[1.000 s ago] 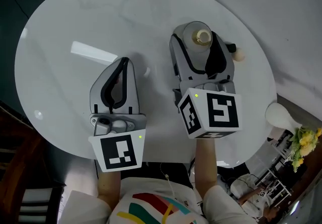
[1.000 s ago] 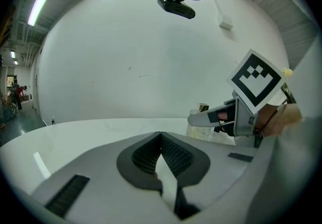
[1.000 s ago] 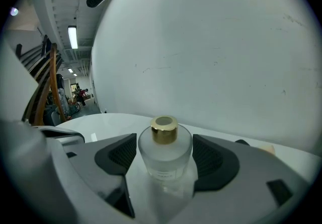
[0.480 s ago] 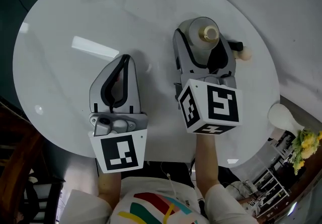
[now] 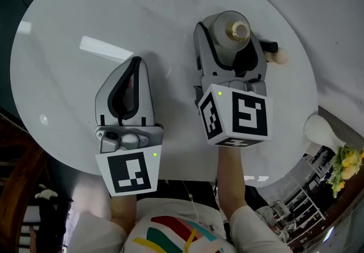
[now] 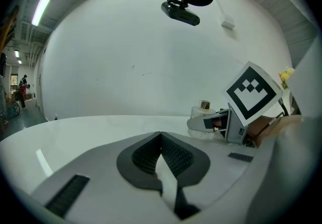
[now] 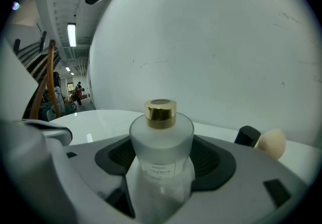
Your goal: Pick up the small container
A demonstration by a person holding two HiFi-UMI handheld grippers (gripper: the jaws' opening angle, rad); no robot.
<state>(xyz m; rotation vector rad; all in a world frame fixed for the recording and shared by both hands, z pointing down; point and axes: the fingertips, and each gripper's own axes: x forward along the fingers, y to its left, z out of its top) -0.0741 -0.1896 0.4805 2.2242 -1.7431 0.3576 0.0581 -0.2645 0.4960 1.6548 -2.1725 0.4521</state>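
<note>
Slightly farther out than before in the head view, the right gripper (image 5: 227, 38) holds the small bottle (image 5: 234, 30) near the white desk's (image 5: 68, 92) right edge. In the left gripper view, the left gripper (image 6: 161, 135) presses its fingers (image 6: 143, 155) together on nothing. In the right gripper view, fingers (image 7: 214, 160) squeeze the bottle's sides.

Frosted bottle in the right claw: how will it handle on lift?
The frosted bottle looks like glass: probably rigid, heavy for its size, breakable if dropped. Its smooth round wall may slip or twist in the right claw. Squat and wide, it probably won't tip easily.
</note>
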